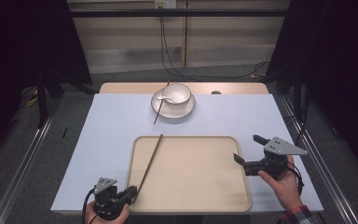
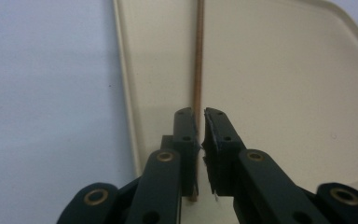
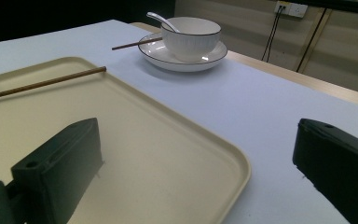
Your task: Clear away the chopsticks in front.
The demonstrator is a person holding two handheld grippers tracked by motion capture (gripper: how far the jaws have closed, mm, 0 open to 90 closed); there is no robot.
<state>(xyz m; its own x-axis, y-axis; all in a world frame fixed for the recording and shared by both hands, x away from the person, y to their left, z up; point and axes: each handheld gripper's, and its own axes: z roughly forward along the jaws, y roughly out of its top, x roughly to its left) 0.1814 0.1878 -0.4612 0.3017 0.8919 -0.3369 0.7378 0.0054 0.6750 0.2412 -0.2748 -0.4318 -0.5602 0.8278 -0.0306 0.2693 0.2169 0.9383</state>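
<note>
1. The left gripper (image 1: 131, 192) sits at the near left corner of the cream tray (image 1: 200, 196), its fingers (image 2: 186, 133) clamped on the near end of a brown chopstick (image 1: 150, 161).
2. That chopstick lies slanted along the tray's left side, its far tip resting over the far rim.
3. The right gripper (image 1: 249, 149) hovers at the tray's right edge, fingers wide apart.
4. On the bench (image 1: 112, 121), far side, a plate (image 1: 184, 109) carries a bowl (image 1: 179, 92) with a spoon (image 1: 164, 97); a second chopstick (image 1: 160, 108) leans across the plate's left rim.

No readable text, labels, brands or numbers on any surface in these views.
</note>
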